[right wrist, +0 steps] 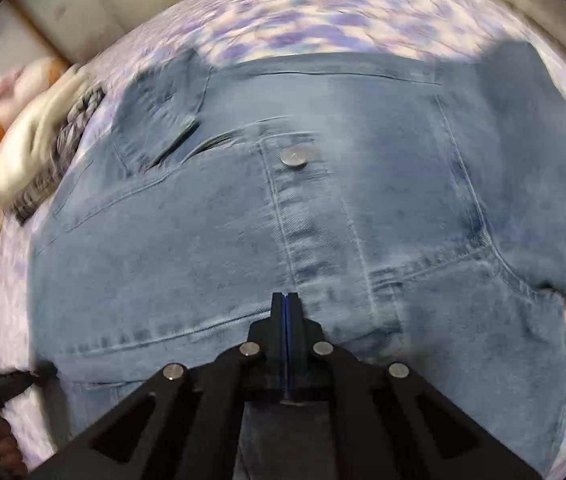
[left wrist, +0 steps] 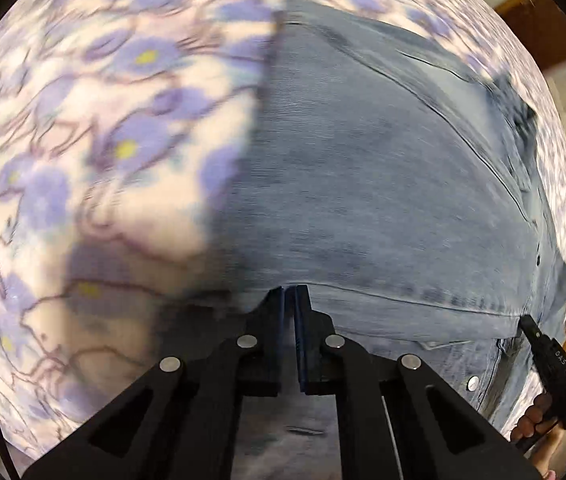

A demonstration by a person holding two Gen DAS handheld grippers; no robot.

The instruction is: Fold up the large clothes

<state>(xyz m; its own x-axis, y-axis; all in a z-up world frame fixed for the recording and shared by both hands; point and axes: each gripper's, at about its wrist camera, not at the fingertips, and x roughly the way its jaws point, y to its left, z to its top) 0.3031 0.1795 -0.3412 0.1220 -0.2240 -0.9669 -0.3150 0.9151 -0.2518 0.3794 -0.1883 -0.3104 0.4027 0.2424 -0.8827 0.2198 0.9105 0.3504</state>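
- Left wrist view: the left claw (left wrist: 289, 289) has its fingers all but pressed together at the near hem of a light-blue denim jacket (left wrist: 363, 184), apparently nipping that edge, though blur leaves the bite uncertain.
- The jacket lies ahead of this claw on a floral bedsheet (left wrist: 83, 120), which shows bare to the claw's left.
- Far right, the other gripper (left wrist: 555, 368) meets the same hem line, a hand (left wrist: 535, 416) behind it.
- Right wrist view: the right claw (right wrist: 287, 295) is pressed fully together at the hem below the button placket; whether cloth sits between its pads I cannot tell.
- A metal button (right wrist: 293, 157) and a chest pocket flap (right wrist: 163, 120) lie beyond it, and crumpled clothes (right wrist: 43, 152) far to its left.
- Judgement: the jacket looks mostly spread, front up; folding is at its start, with both hem corners apparently taken and every fold left to do.
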